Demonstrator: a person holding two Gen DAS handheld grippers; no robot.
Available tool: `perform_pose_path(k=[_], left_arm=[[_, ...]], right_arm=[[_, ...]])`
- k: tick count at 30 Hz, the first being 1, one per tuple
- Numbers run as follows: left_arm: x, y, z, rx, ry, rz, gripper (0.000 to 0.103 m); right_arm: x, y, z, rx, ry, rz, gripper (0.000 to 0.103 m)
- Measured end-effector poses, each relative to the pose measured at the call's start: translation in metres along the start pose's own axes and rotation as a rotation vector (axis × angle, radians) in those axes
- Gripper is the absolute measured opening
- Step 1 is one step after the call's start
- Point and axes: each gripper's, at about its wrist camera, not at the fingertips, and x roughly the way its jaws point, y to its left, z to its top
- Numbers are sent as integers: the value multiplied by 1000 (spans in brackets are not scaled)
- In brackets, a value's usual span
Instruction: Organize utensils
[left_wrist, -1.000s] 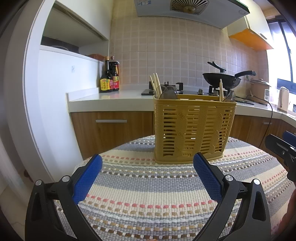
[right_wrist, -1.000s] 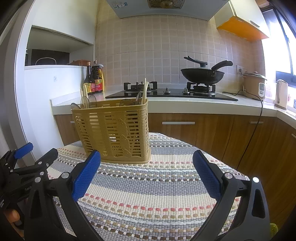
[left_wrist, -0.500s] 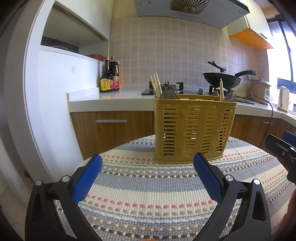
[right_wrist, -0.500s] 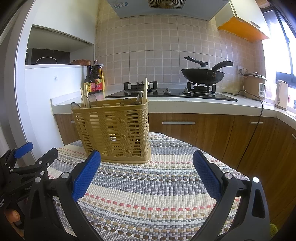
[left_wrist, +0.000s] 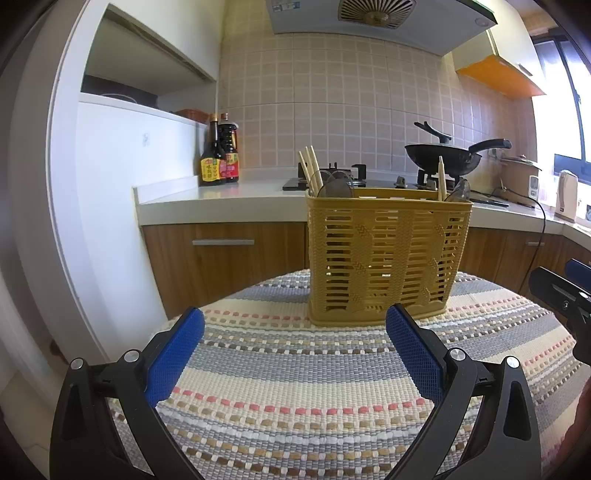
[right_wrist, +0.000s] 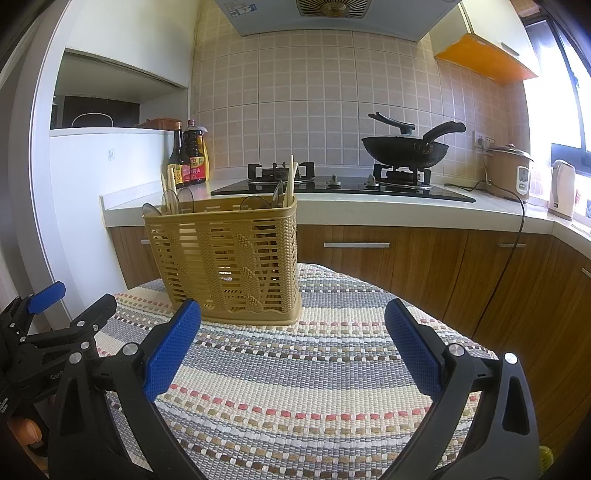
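A yellow slotted utensil basket (left_wrist: 388, 258) (right_wrist: 229, 258) stands upright on a striped woven mat (left_wrist: 295, 387) (right_wrist: 314, 369). Wooden chopsticks (left_wrist: 310, 170) (right_wrist: 291, 177) and dark spoon heads (left_wrist: 334, 188) (right_wrist: 177, 197) stick out of its top. My left gripper (left_wrist: 295, 354) is open and empty, low over the mat, just short of the basket. My right gripper (right_wrist: 293, 350) is open and empty too, with the basket ahead and to its left. Each gripper shows at the edge of the other's view.
Behind the table runs a white counter (left_wrist: 221, 199) with wooden cabinets, sauce bottles (left_wrist: 219, 158), a gas hob (right_wrist: 332, 184) and a black wok (right_wrist: 406, 149). A rice cooker (right_wrist: 509, 173) and a kettle (right_wrist: 563, 188) stand at the right. A white partition wall (left_wrist: 110, 221) rises at the left.
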Motion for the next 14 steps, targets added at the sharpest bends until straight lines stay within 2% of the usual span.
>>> perform_pose_path(k=[6, 14], left_arm=[[-1, 1, 0, -1, -7, -12, 96], [-4, 2, 0, -7, -7, 13, 96]], right_arm=[[0, 0, 0, -1, 1, 0, 95], [0, 0, 0, 0, 1, 1, 95]])
